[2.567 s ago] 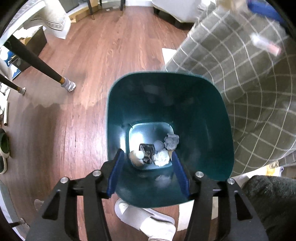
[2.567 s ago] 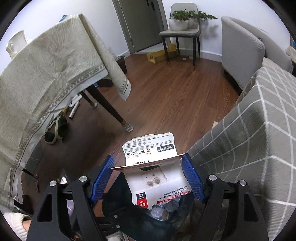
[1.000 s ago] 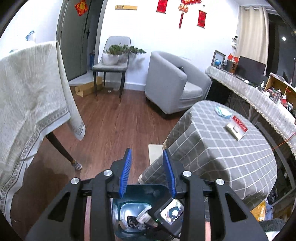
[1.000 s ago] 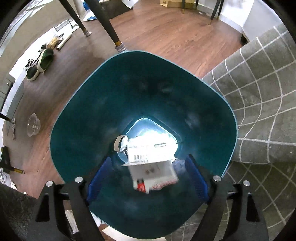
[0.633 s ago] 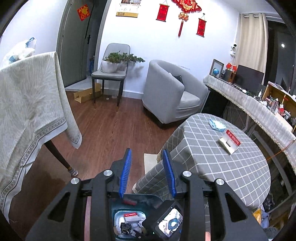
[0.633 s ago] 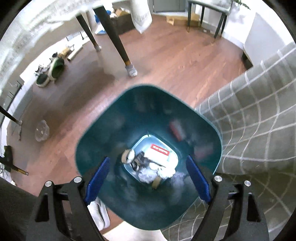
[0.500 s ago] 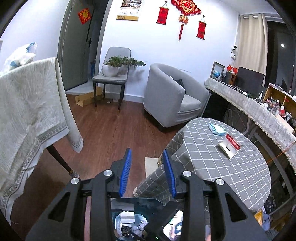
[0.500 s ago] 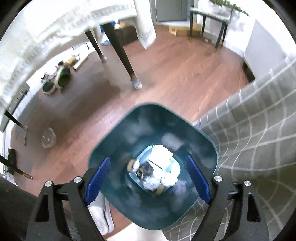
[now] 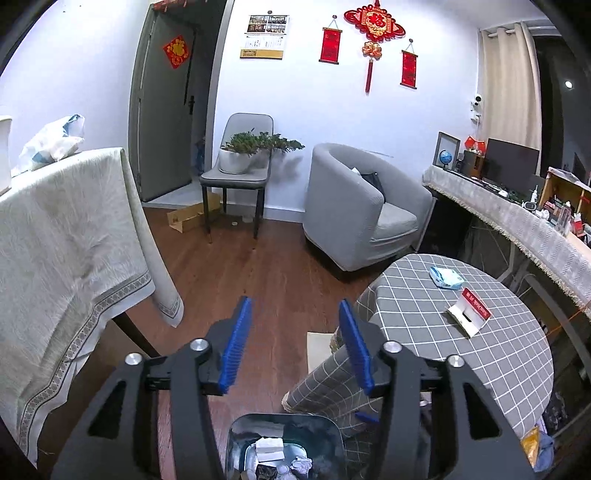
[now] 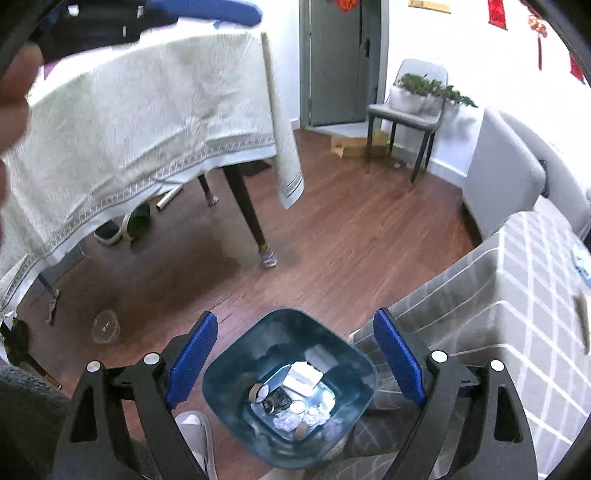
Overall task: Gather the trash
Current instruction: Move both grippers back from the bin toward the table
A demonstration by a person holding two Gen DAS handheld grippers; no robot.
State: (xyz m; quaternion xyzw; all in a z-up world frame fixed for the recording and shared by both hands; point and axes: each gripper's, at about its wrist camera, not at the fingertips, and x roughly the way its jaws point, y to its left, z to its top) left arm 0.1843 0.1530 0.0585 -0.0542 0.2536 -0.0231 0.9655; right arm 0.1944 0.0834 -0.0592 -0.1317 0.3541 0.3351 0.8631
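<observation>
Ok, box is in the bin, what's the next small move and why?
Probably swing the left gripper toward the red-and-white box on the checked table. Both grippers are open and empty, the bin already holds the last box, and that one looks like remaining trash.

No readable wording anywhere you're looking

You're facing red hangings and a door decoration bearing Chinese characters too small to make out; the red-topped card on the checked worktop is showing white print, equally illegible.
</observation>
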